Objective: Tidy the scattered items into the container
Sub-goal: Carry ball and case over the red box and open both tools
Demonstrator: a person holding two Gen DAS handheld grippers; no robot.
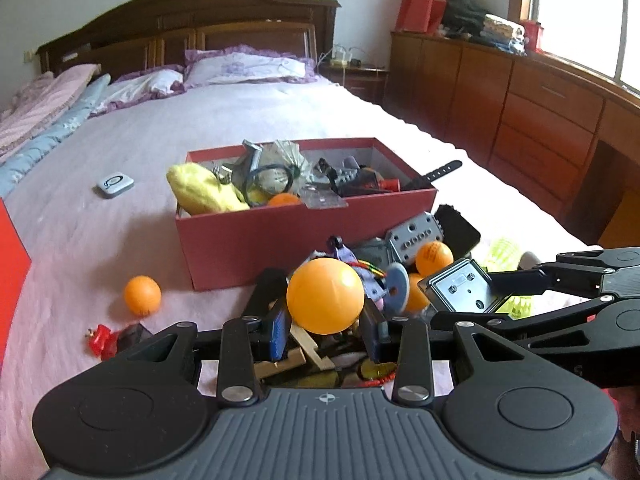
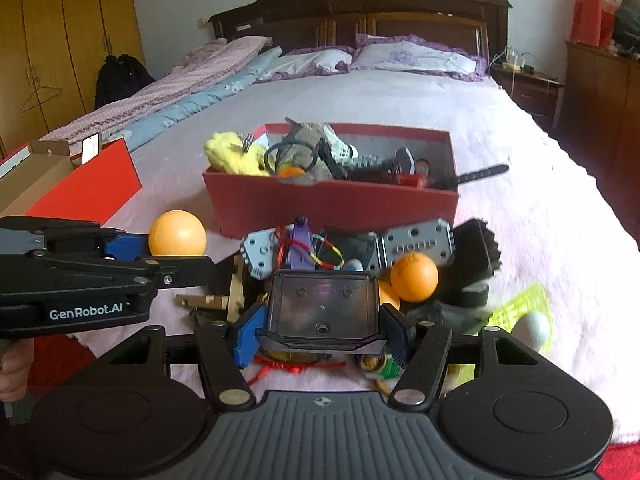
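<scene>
orange ball (image 1: 325, 295) pinched in left tongs (image 1: 326, 320), black box (image 2: 323, 308) in right tongs (image 2: 322, 330)

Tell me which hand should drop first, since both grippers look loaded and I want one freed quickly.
Probably the left gripper: its orange ball is small and fits any gap in the crowded red box. The right gripper holds a bulkier black case.

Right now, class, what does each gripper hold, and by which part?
The left gripper clamps an orange ball across its two sides. The right gripper grips a dark rectangular plastic case by its two opposite side edges, near its near end.
</scene>
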